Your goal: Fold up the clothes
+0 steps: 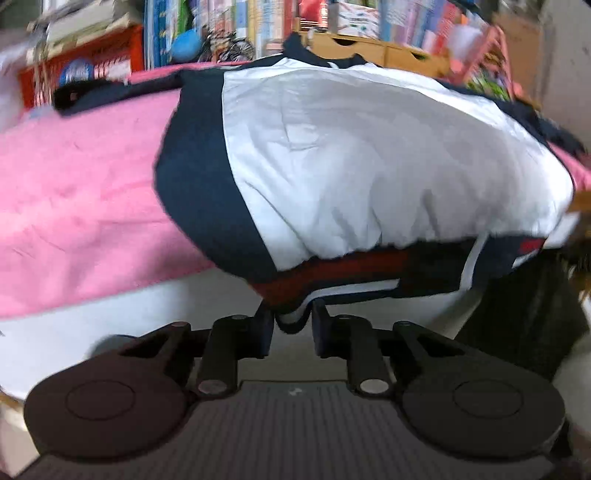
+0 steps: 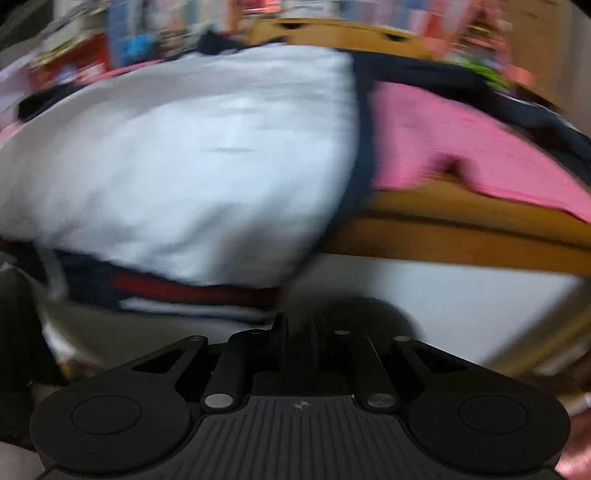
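A white garment (image 1: 369, 158) with navy side panels and a red, white and navy hem lies spread on a pink cloth (image 1: 74, 192), its hem hanging past the near edge. My left gripper (image 1: 292, 323) is shut on the hem's left corner, and the fabric shows bunched between the fingers (image 1: 264, 328). The right wrist view is motion-blurred. There the same garment (image 2: 184, 155) fills the left and middle. My right gripper (image 2: 300, 328) has its fingers close together at the hem's right corner (image 2: 255, 312), and the fabric seems to run into them.
The pink cloth (image 2: 461, 140) covers a wooden table (image 2: 461, 236) with a white front below. Behind it stand shelves of books (image 1: 258, 22), a red crate (image 1: 85, 62), wooden drawers (image 1: 369, 48) and a blue ball (image 1: 186, 46). A dark shape (image 1: 524, 321) is at the right.
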The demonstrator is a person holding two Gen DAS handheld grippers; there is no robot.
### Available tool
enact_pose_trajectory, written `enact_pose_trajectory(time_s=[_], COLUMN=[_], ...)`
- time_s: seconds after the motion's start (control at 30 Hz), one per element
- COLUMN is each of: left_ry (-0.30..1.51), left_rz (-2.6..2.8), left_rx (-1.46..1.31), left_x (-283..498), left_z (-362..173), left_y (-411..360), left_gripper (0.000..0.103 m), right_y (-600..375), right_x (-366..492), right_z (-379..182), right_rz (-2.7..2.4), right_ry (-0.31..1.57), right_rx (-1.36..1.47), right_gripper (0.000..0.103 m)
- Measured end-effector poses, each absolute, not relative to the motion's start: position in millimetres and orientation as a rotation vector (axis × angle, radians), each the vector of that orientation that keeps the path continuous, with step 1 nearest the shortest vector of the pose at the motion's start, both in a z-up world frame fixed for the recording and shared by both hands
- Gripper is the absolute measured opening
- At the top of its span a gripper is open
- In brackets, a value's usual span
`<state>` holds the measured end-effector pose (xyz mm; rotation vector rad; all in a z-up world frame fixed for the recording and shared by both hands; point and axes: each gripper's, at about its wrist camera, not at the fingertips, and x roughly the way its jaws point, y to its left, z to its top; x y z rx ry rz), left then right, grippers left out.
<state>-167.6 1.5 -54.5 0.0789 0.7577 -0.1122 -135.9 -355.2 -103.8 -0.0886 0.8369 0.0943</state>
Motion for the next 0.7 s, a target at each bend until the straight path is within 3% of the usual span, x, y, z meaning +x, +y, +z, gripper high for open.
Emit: enact_pose_trajectory(time_s=[0.1, 0.13, 0.2, 0.27, 0.33, 0.5, 0.7], left_ry=[0.670, 0.631, 0.547, 0.465, 0.415, 0.461, 0.517], left_rz=[-0.070, -0.060, -0.044, -0.037, -0.033, -0.128, -0.247], left_rx=[0.168, 0.190, 0.232, 0.273, 0.296, 0.232, 0.315], left_x=[-178.8, -176.8, -165.4, -145.4, -115.3, -33.8, 39.4], left_z=[-20.6, -6.0, 23.8, 49.3, 65.1, 69.3, 34.4], left_y=[15.1, 19.8, 26.3, 26.3, 19.3, 6.4, -20.3], left_gripper=[0.028, 0.041, 0.060, 0.070, 0.080, 0.080, 0.078], right_y=[-393.7, -403.3, -410.5, -403.3, -386.7, -345.3, -296.2], right_x=[-148.7, -151.8, -149.0, -129.4, -92.4, 0.1, 117.6], right_z=[-70.5, -54.5, -22.0, 1.3, 6.8, 20.4, 12.3], right_rz=[0.056, 0.078, 0.093, 0.098, 0.132, 0.217, 0.268], right_ry=[0.815, 0.776, 0.668, 0.569, 0.548, 0.496, 0.540], right_rx=[0.029, 0.064, 0.069, 0.015, -0.023, -0.117, -0.188], right_gripper=[0.017, 0.019, 0.045, 0.059, 0.060, 0.073, 0.074])
